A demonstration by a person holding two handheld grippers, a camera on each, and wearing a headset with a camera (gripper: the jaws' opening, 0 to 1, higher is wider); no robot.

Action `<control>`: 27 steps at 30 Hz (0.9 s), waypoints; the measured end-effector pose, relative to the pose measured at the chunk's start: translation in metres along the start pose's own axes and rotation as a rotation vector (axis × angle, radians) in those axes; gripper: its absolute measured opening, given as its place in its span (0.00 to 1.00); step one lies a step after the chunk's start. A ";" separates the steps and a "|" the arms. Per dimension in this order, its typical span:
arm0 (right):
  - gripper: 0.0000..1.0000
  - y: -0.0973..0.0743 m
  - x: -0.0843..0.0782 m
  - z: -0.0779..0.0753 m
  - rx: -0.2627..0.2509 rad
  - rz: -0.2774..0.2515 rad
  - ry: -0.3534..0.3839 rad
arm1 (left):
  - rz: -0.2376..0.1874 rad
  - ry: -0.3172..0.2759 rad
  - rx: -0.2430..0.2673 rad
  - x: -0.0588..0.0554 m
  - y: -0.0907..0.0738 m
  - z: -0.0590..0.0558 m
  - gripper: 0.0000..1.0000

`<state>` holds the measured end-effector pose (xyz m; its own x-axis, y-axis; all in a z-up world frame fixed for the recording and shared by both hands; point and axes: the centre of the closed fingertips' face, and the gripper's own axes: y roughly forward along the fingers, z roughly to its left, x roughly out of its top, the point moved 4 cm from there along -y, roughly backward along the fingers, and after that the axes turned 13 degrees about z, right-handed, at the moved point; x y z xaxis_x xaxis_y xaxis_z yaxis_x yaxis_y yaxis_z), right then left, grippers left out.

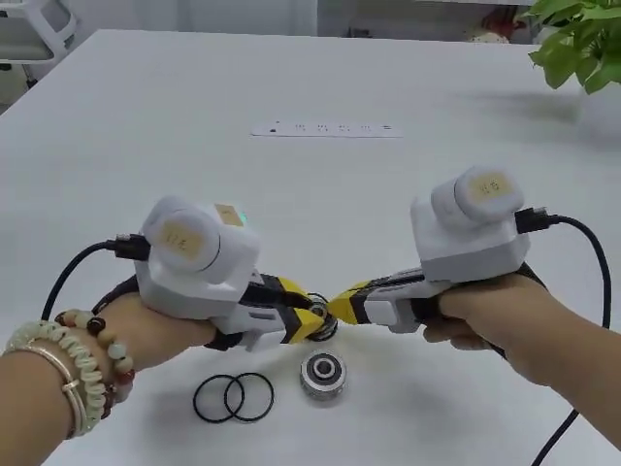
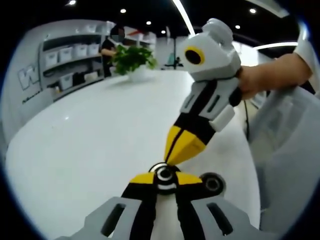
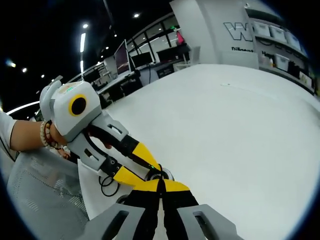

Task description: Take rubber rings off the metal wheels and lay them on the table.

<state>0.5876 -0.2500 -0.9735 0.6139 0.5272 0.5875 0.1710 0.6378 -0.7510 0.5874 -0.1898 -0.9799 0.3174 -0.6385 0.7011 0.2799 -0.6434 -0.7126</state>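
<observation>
Two thin black rubber rings (image 1: 234,397) lie overlapping on the white table (image 1: 291,87) at its near edge, and a round metal wheel (image 1: 322,376) sits just to their right. Above these, a second small metal wheel (image 2: 165,171) is off the table, pinched between the yellow-tipped jaws of the left gripper (image 1: 315,320), which points in from the left. The right gripper (image 1: 336,309) points in from the opposite side, so the two tools lie nearly in one line, left to right, with their tips meeting at the held wheel. Its jaws are pressed together at the wheel's rim; whether any rubber sits between them is too small to tell. The coming pull, I judge, must go rightward along that shared line, away from the left gripper, to peel a ring off the rim before laying it by the pair below.
</observation>
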 end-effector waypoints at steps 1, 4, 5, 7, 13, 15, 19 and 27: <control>0.00 0.000 0.000 0.000 0.000 0.000 -0.001 | 0.003 0.000 -0.004 0.000 0.000 -0.001 0.17; 0.00 -0.002 0.000 0.000 -0.002 -0.001 -0.001 | 0.021 0.019 -0.031 0.002 -0.001 -0.005 0.23; 0.00 -0.002 0.000 -0.001 -0.003 0.000 -0.001 | 0.021 0.024 -0.030 0.003 -0.002 -0.006 0.23; 0.00 -0.003 0.000 -0.003 -0.001 -0.002 0.003 | 0.007 0.032 -0.038 0.008 -0.006 -0.006 0.21; 0.00 -0.008 0.003 -0.006 -0.006 -0.020 0.016 | -0.012 0.041 -0.040 0.014 -0.016 -0.009 0.23; 0.00 -0.009 0.004 -0.006 -0.012 -0.025 0.015 | -0.015 0.045 -0.044 0.017 -0.019 -0.010 0.24; 0.00 -0.012 0.007 -0.005 -0.012 -0.039 0.019 | -0.024 0.067 -0.048 0.024 -0.027 -0.010 0.30; 0.00 -0.015 0.012 -0.002 -0.003 -0.059 0.017 | -0.040 0.052 -0.033 0.027 -0.054 -0.001 0.35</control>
<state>0.5940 -0.2540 -0.9554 0.6154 0.4797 0.6255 0.2095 0.6654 -0.7165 0.5798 -0.1726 -0.9225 0.2590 -0.6328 0.7297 0.2613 -0.6814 -0.6837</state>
